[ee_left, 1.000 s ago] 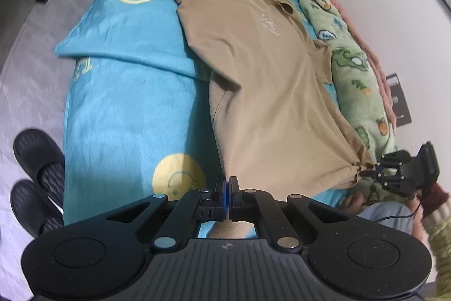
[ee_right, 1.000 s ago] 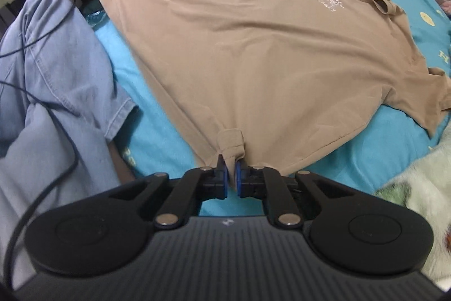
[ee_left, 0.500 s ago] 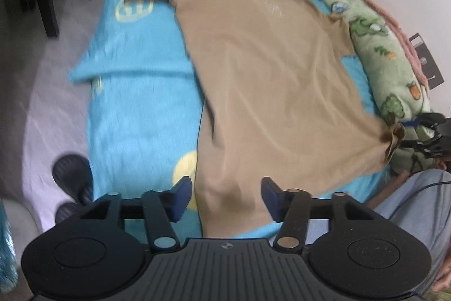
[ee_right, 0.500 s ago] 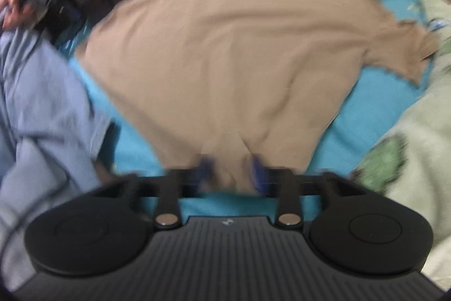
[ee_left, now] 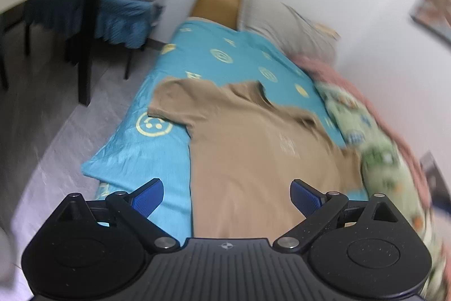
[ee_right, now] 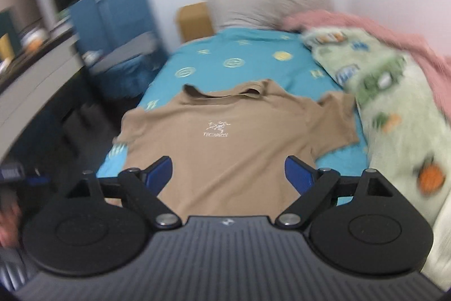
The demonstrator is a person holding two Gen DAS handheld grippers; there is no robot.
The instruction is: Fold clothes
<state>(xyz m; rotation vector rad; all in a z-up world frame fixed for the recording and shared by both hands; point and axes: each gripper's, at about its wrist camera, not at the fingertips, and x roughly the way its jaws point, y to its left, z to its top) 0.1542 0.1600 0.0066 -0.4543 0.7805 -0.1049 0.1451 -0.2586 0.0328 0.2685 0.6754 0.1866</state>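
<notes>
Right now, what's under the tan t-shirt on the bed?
The tan t-shirt lies spread flat on the turquoise bedsheet, which shows all round its collar and sleeves. Whatever sits directly beneath the shirt's body is covered. Both grippers hang open above its hem.

Both wrist fisheyes look from the foot end along the turquoise patterned bedsheet toward the grey pillow and white wall, above the spread tan short-sleeved T-shirt. The left view sits nearer the floor-side edge; the right nearer the green printed blanket.
</notes>
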